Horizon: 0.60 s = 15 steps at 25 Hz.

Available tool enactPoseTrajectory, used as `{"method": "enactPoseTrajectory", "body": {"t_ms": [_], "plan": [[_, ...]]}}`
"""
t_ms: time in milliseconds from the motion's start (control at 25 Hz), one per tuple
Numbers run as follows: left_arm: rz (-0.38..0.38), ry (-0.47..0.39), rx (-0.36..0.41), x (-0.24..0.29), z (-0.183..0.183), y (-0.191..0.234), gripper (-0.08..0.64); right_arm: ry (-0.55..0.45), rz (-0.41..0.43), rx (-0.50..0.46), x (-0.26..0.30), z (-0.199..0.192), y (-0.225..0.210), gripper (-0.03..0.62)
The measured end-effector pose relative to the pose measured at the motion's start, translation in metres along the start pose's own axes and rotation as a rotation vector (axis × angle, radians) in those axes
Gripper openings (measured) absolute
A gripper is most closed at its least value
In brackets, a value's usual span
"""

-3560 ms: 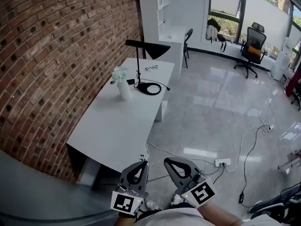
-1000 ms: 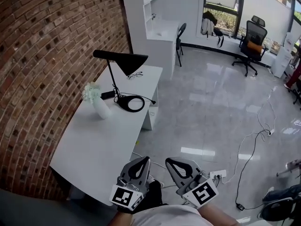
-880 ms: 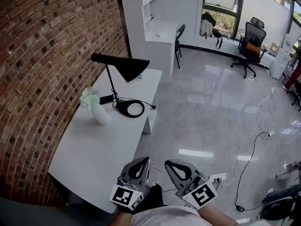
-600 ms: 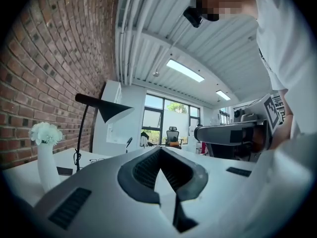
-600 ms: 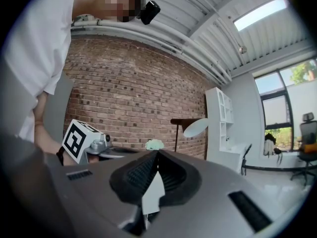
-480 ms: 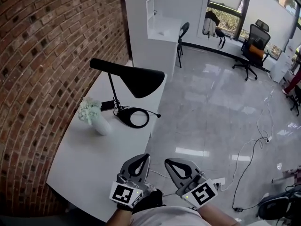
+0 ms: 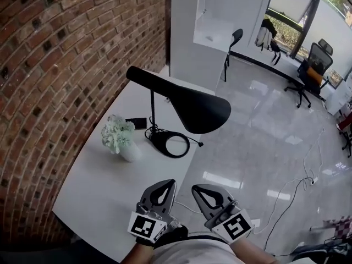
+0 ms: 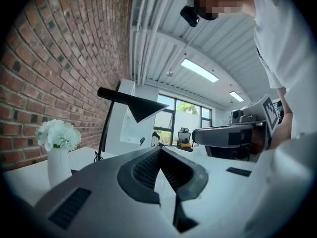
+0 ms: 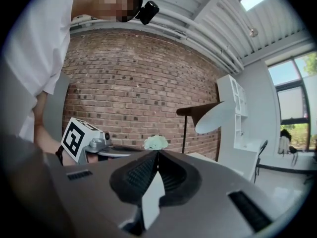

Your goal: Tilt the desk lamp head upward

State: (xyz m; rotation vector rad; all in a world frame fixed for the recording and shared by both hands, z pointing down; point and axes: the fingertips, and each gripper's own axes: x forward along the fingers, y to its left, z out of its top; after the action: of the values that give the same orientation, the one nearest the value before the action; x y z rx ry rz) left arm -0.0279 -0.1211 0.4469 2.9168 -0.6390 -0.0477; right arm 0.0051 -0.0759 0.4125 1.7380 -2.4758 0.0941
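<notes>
Claws pressed together on nothing, both left gripper (image 7: 166, 183) and right gripper (image 7: 196, 189), side by side by the near edge of the white desk (image 7: 93, 197). Well ahead on it, black desk lamp (image 7: 153, 111), head (image 7: 198, 109) roughly level above ring base (image 7: 170, 145), flower vase (image 7: 122, 142) just beside

In the head view the surface (image 7: 93, 197) is bare at lower left, from the left hand-held gripper (image 7: 164, 183) and the right hand-held gripper (image 7: 198, 189), both with jaws closed, up to the vase (image 7: 122, 139). The vase stands just left of the lamp base (image 7: 170, 145). The brick wall (image 7: 60, 65) closes the left side. Below and right of the lamp head (image 7: 198, 110) there is open air above the floor (image 7: 264, 147). The thin stem (image 7: 152, 111) rises left of the head.
</notes>
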Motion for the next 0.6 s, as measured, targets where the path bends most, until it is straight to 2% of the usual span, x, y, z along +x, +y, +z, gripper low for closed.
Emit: {"method": "enactPoseTrajectory", "body": {"t_ms": [240,600], "plan": [[0.016,-0.011,0.008,0.006,0.003,0.024,0.005,0.007,0.027,-0.010,0.029,0.001,-0.003,0.015],[0.029,-0.025,0.008,0.010,0.011,0.028,0.005,-0.015,0.049,-0.039,0.042,0.019,-0.008,0.015]]}}
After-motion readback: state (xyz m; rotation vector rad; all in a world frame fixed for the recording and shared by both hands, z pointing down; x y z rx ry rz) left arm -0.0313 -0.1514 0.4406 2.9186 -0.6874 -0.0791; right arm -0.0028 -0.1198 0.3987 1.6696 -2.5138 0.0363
